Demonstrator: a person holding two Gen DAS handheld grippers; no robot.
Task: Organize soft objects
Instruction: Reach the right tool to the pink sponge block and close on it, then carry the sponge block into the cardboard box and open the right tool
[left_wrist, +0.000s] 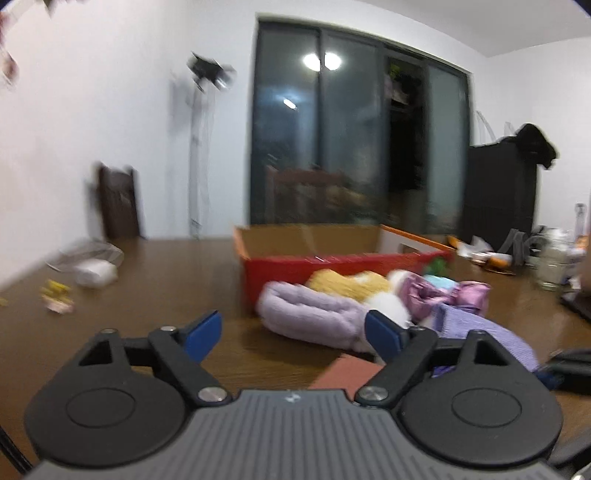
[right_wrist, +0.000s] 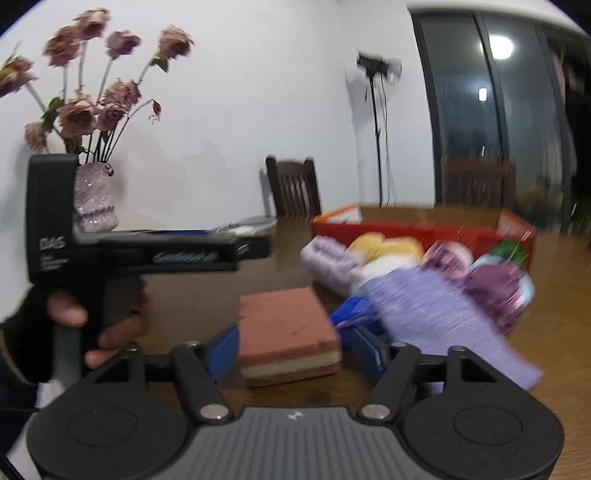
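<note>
My left claw (left_wrist: 293, 330) has two blue fingers (left_wrist: 203, 334) on black bars. The bars turn on shiny silver screws (left_wrist: 212, 394). Behind them sit two big round black discs (left_wrist: 101, 406), one on each side. Between the discs is a grey plate with lines (left_wrist: 291, 428) and a tiny white mark on it.

My right claw (right_wrist: 291, 352) looks just the same, with blue fingers (right_wrist: 223, 352), black bars and silver screws (right_wrist: 213, 410).

From the right wrist view, my left hand (right_wrist: 92, 332) has bare skin on the fingers and a black sleeve (right_wrist: 26, 332). The black handle (right_wrist: 51, 218) has small white letters.
</note>
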